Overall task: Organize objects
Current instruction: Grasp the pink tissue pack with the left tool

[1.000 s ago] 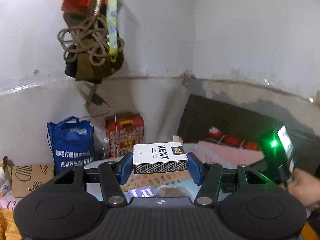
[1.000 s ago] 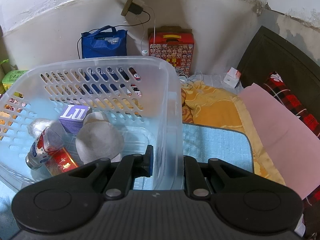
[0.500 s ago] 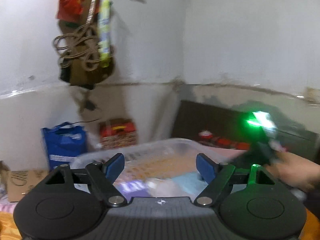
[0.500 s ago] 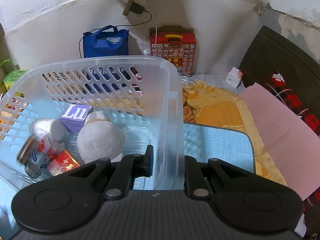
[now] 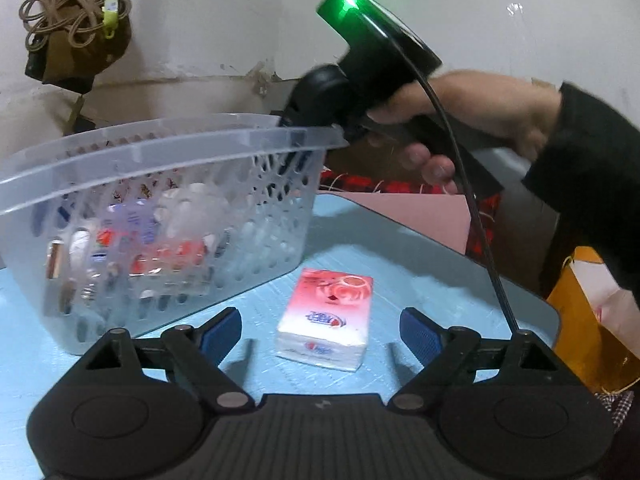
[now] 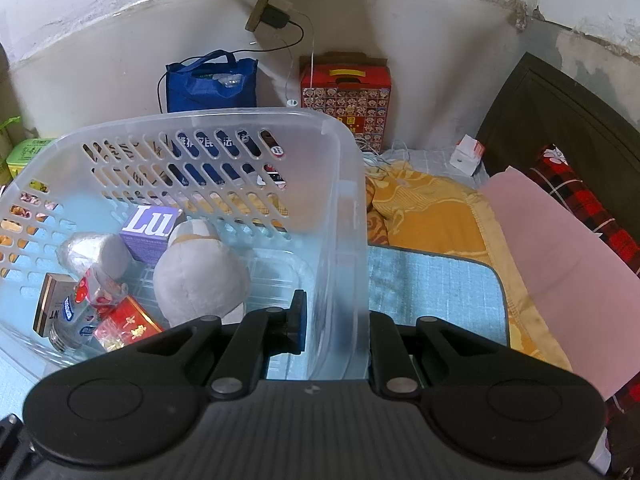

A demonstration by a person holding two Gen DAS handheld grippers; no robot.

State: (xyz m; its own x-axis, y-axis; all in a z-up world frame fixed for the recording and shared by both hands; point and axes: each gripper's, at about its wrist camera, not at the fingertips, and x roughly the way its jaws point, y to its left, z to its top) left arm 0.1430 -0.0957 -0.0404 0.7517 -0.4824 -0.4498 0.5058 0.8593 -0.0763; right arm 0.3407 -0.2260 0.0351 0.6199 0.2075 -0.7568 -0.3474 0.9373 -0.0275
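Observation:
A clear plastic basket [image 5: 168, 140] stands on a light blue mat [image 5: 420, 264]. My right gripper [image 6: 334, 332] is shut on the basket's near wall [image 6: 344, 240]. Inside lie a grey plush toy [image 6: 200, 276], a purple box [image 6: 152, 228], a Kent box [image 6: 50, 304], a red packet [image 6: 128, 324] and a small bottle [image 6: 86, 304]. My left gripper [image 5: 320, 336] is open and low over the mat, with a pink-and-white tissue pack [image 5: 326, 316] lying between its fingers, untouched.
The right hand and its gripper body [image 5: 372, 76] reach over the basket's far corner. A blue bag [image 6: 212, 84] and red gift box [image 6: 346, 96] stand by the wall. A yellow blanket [image 6: 432, 216] and pink sheet [image 6: 560, 256] lie right of the mat.
My left gripper let go of the Kent box, which now lies in the basket. It then swung down and right to the tissue pack. The right gripper kept its hold on the basket.

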